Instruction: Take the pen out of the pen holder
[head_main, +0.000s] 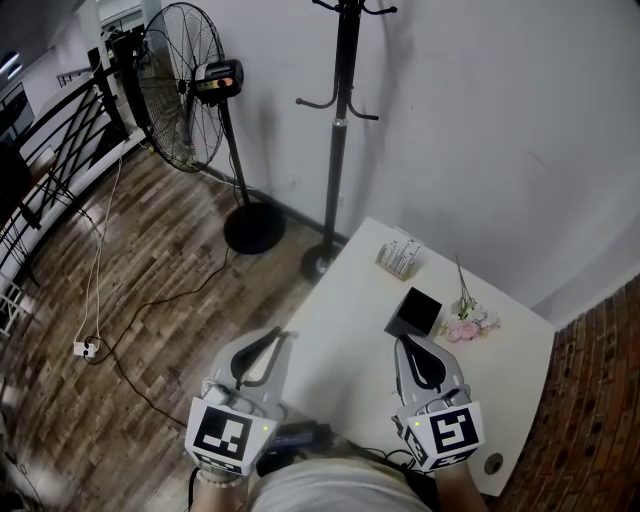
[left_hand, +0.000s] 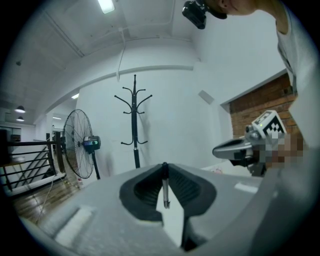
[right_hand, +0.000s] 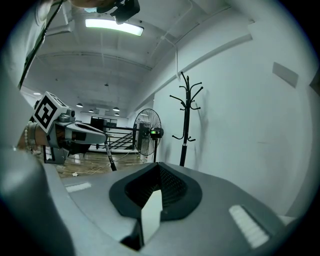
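Left claw (left_hand: 165, 166) grips the pen (left_hand: 165, 190) upright, hanging below its jaws; holder (head_main: 415, 312) sits just ahead of the closed, empty right claw (right_hand: 160, 167).

White table (head_main: 340, 335) standing on wood-plank floor (head_main: 150, 300) close to the wall, carrying a black square box (head_main: 415, 312) near mid-top, pink flowers (head_main: 468, 325) lying just beside its right, and a small pale rack (head_main: 398, 257) toward the far corner, possibly holding sticks.
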